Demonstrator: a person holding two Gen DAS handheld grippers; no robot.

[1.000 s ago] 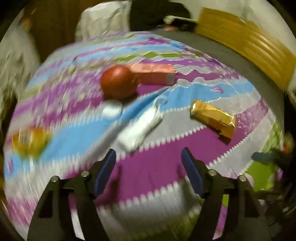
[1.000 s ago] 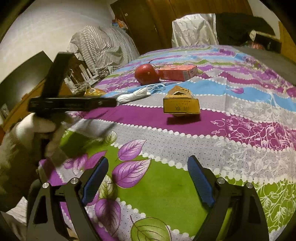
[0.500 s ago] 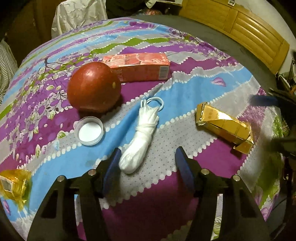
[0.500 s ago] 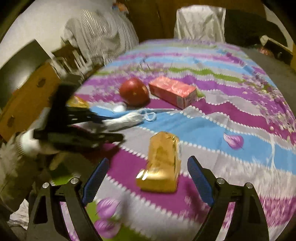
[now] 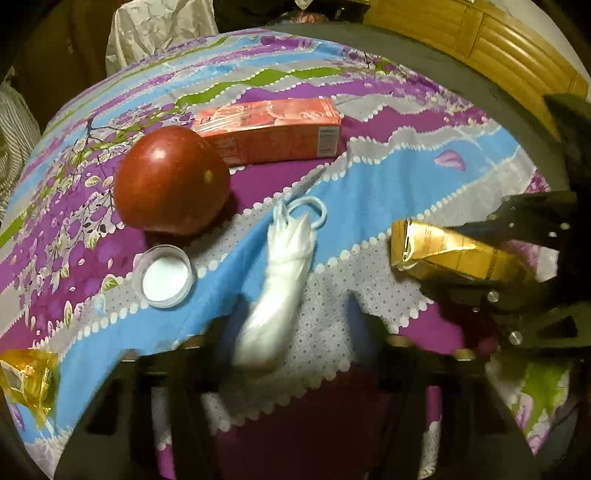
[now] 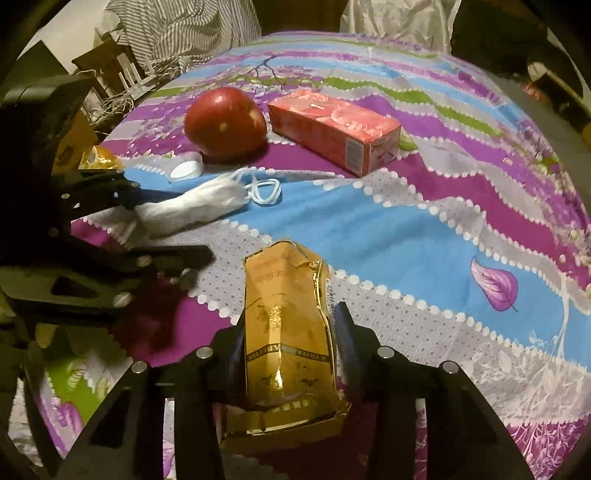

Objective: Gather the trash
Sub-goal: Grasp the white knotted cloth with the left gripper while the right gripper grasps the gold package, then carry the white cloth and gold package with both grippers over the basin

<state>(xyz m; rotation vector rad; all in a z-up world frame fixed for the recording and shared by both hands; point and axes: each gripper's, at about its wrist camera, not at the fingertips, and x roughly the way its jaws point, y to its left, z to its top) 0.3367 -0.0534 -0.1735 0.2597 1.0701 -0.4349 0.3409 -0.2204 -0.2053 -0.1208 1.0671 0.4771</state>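
A white rolled plastic bundle (image 5: 284, 269) with a looped cord lies on the patterned bedspread (image 5: 388, 192). My left gripper (image 5: 290, 317) straddles its near end; its jaws are closing, and a gap still shows on the right side. In the right wrist view the bundle (image 6: 192, 206) lies between the left gripper's fingers (image 6: 147, 195). A crumpled gold carton (image 6: 288, 325) lies lengthwise between the fingers of my right gripper (image 6: 290, 332), whose jaws are closing with the pads against its sides. The same gold carton (image 5: 443, 251) appears at the right of the left wrist view.
A red round fruit (image 5: 170, 184), a red carton (image 5: 269, 133), a white lid (image 5: 166, 277) and a yellow wrapper (image 5: 26, 380) also lie on the bed. A wooden headboard (image 5: 480, 40) rises at the far right. Striped cloth (image 6: 184, 29) hangs beyond the bed.
Both grippers moved forward over the bed. The left came over the white bundle with its jaws narrowing. The right reached the gold carton and its jaws closed in on it.
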